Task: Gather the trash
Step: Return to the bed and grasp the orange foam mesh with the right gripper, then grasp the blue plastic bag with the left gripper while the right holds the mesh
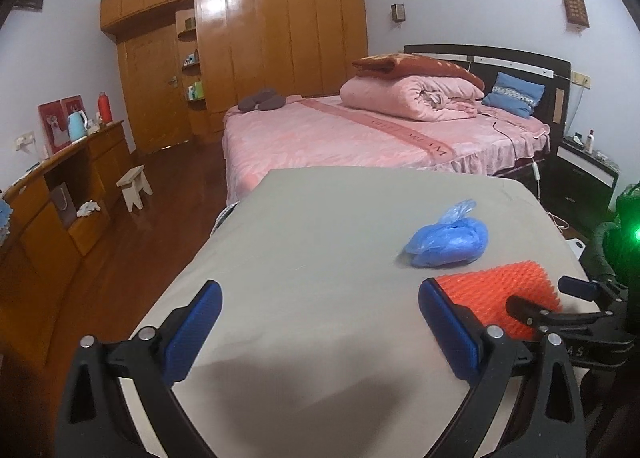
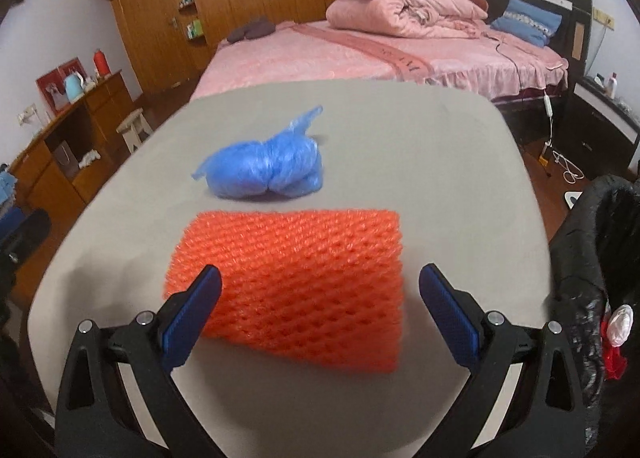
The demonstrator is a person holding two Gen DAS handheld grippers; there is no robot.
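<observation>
Right tool (image 2: 320, 282) spread wide — straddling orange foam net (image 2: 296, 278).

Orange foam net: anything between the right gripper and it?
Nothing visible. The right gripper is open with the orange foam net directly ahead on the grey table; the blue plastic bag lies beyond it.

A bedroom with pale walls (image 1: 60, 38) and a glossy dark wooden floor (image 1: 168, 186). Ahead of the fingers, a bed (image 1: 340, 138) with pink covers; behind it, a tall wooden wardrobe (image 1: 260, 38). Left of the fingers, a wooden dresser (image 1: 60, 194) and small pale stool (image 1: 134, 186)
</observation>
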